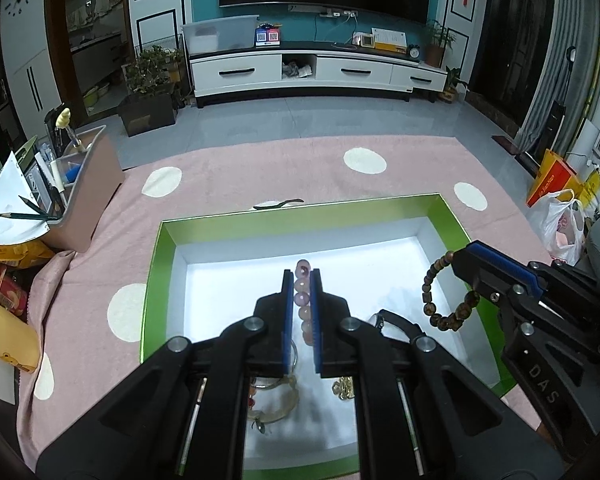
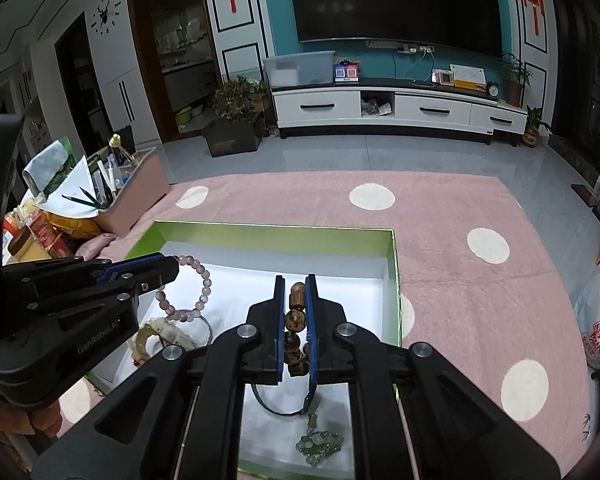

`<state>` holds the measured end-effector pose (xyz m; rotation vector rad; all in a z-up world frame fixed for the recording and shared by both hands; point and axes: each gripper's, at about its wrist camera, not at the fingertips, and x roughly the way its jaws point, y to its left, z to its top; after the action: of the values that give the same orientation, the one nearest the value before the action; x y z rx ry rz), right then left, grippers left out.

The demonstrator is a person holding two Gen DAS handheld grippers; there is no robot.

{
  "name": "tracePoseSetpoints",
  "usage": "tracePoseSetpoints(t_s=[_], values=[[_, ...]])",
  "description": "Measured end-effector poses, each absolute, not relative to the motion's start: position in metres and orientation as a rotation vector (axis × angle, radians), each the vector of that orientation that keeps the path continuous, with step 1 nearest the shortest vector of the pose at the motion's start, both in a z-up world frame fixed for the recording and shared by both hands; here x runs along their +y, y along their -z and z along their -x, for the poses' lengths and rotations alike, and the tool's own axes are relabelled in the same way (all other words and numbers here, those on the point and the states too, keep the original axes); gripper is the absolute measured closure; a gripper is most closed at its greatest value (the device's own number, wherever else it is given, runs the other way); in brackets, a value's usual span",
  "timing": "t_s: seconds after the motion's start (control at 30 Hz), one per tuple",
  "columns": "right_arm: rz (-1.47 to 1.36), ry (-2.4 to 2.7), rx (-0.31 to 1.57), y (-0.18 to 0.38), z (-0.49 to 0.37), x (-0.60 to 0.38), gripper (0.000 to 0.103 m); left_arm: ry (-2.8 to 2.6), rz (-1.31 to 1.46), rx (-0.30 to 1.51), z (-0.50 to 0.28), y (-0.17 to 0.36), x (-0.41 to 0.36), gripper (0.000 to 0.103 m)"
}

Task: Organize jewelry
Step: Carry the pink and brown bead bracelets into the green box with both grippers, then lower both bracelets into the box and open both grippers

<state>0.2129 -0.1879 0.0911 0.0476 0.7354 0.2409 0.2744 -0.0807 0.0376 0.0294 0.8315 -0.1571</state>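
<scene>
Stock in hand: my left gripper [image 1: 302,280] clamped on a pink bead bracelet [image 2: 188,288], my right gripper [image 2: 296,300] clamped on a brown wooden bead bracelet [image 1: 440,300], both above the green-rimmed box [image 1: 168,240], where a bangle [image 1: 276,396], gold piece [image 1: 342,388] and green jade charm [image 2: 320,444] lie unsorted.

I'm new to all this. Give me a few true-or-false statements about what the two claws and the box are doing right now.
1. The left claw grips a pink bead bracelet. True.
2. The right claw is open and holds nothing. False: it is shut on a brown bead bracelet.
3. Both bracelets hang over the green box. True.
4. The box is empty inside. False: other jewelry lies there, including a green bead piece.
5. The box sits on a bare wooden table. False: it rests on a pink dotted cloth.
</scene>
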Motion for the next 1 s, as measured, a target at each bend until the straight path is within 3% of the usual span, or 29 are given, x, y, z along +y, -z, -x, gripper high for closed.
tracePoseSetpoints(t_s=[1.0], values=[[-0.021,-0.212,0.854,-0.065,-0.252,-0.182,0.094,0.154,-0.015,0.963,-0.307,-0.005,-0.080,0.096]])
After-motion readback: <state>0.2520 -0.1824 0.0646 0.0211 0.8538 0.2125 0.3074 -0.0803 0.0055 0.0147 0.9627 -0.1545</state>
